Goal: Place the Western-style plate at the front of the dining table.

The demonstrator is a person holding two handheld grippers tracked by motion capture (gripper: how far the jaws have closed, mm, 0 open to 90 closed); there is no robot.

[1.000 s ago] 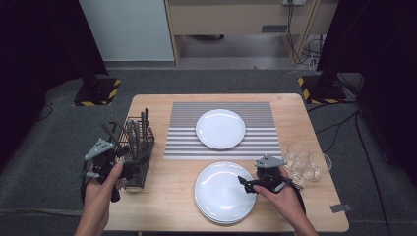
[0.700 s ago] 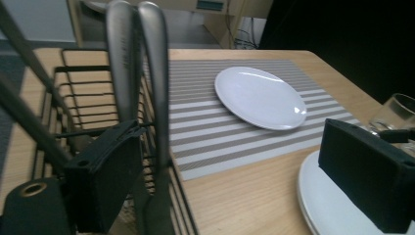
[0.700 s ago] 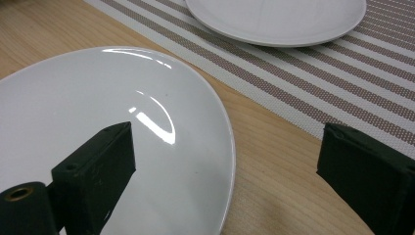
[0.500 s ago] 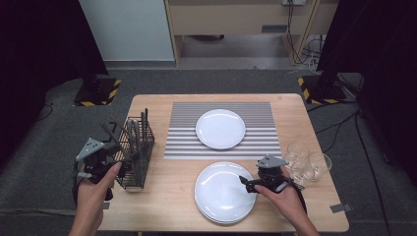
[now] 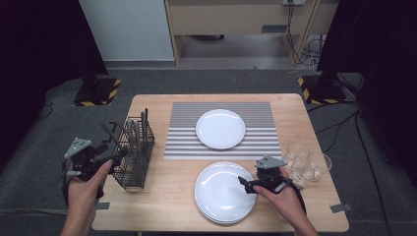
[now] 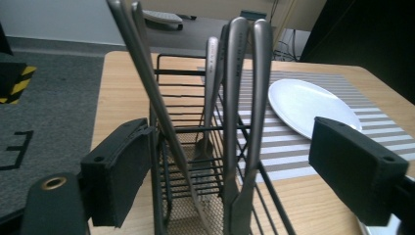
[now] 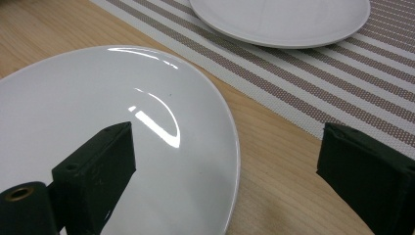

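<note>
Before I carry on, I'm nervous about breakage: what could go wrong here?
The open left gripper straddles the wire cutlery basket; closing on it may tip the leaning cutlery. The open right gripper hangs over the near plate's rim; it could slip. The glasses sit close beside that hand.

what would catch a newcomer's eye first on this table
Probably the stack of glossy white plates at the near edge of the wooden table, with the open right gripper at its rim. Next, the black wire cutlery basket of steel utensils at the left side, with the open left gripper beside it.
</note>
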